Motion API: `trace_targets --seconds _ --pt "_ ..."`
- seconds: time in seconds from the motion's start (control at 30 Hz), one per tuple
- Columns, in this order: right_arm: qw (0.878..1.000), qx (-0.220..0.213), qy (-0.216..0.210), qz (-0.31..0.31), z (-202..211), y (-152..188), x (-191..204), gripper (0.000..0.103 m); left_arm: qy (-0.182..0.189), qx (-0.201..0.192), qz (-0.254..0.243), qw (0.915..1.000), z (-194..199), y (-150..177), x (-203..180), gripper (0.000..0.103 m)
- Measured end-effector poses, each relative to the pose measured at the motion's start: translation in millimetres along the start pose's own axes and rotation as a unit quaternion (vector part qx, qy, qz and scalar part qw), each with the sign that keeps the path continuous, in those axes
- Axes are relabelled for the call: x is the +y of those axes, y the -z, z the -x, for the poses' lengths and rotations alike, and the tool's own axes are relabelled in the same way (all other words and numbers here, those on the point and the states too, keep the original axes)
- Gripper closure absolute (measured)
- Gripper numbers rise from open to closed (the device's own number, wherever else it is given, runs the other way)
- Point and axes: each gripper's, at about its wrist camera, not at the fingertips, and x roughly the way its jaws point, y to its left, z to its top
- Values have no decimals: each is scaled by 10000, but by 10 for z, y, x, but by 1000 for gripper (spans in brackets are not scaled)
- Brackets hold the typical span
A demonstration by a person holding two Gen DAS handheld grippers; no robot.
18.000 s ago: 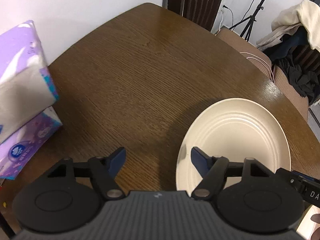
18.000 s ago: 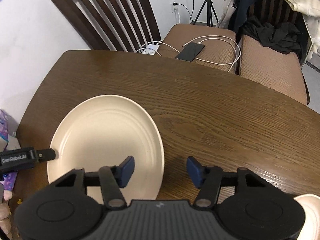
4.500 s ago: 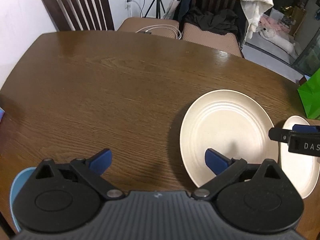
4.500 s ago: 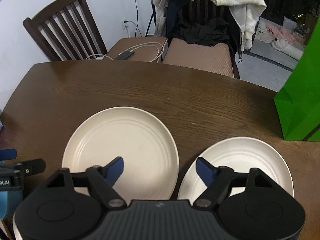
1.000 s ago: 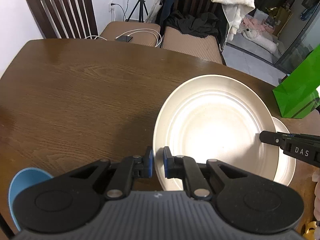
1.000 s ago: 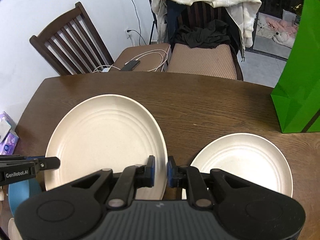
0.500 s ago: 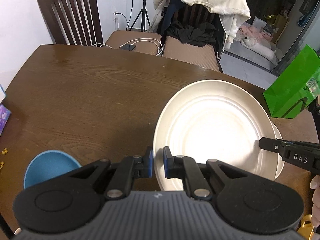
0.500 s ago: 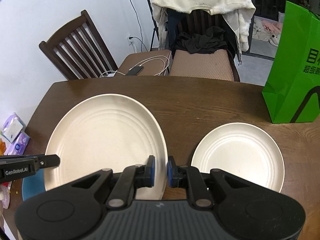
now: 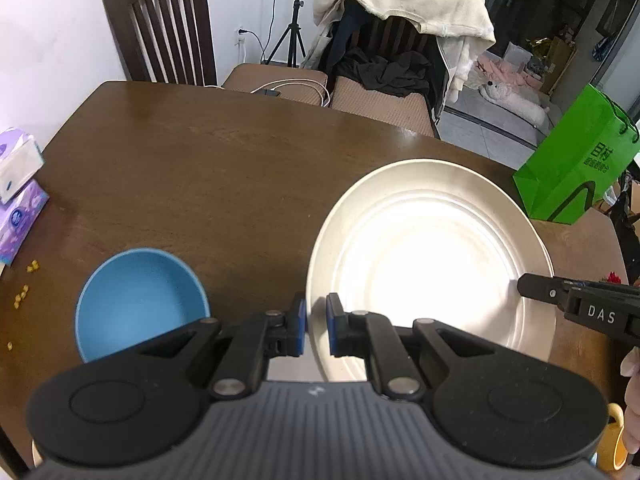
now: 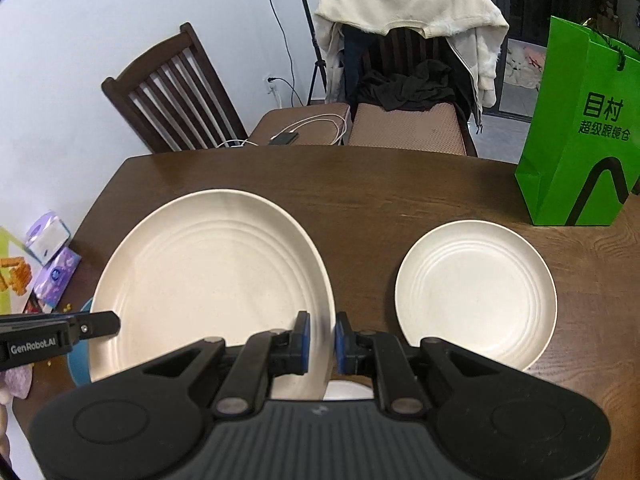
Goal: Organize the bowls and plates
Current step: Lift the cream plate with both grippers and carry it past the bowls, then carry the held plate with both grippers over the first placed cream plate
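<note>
A large cream plate [image 9: 428, 260] [image 10: 208, 280] is held in the air over the brown table [image 9: 208, 184]. My left gripper [image 9: 316, 330] is shut on its left rim. My right gripper [image 10: 320, 340] is shut on its right rim. A smaller cream plate [image 10: 476, 292] lies on the table to the right; in the left wrist view the large plate hides nearly all of it. A blue bowl [image 9: 140, 300] sits on the table at the left, and its edge shows in the right wrist view [image 10: 78, 364]. Another white dish [image 10: 346, 391] peeks out below the right gripper.
A green paper bag [image 10: 580, 132] stands at the table's right edge. Tissue packs [image 9: 18, 196] lie at the left edge, with yellow crumbs [image 9: 22, 292] nearby. Two chairs stand behind the table, one [image 10: 408, 32] draped with clothes. A yellow cup [image 9: 612, 440] is at lower right.
Both grippers have lifted the large plate higher; the table looks farther away and more of the blue bowl and green bag shows. Both stay shut on its rim.
</note>
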Motion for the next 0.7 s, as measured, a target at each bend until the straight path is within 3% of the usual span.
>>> trace_targets --seconds 0.7 --pt "10000 -70 37 16 392 602 439 91 105 -26 -45 9999 494 572 337 92"
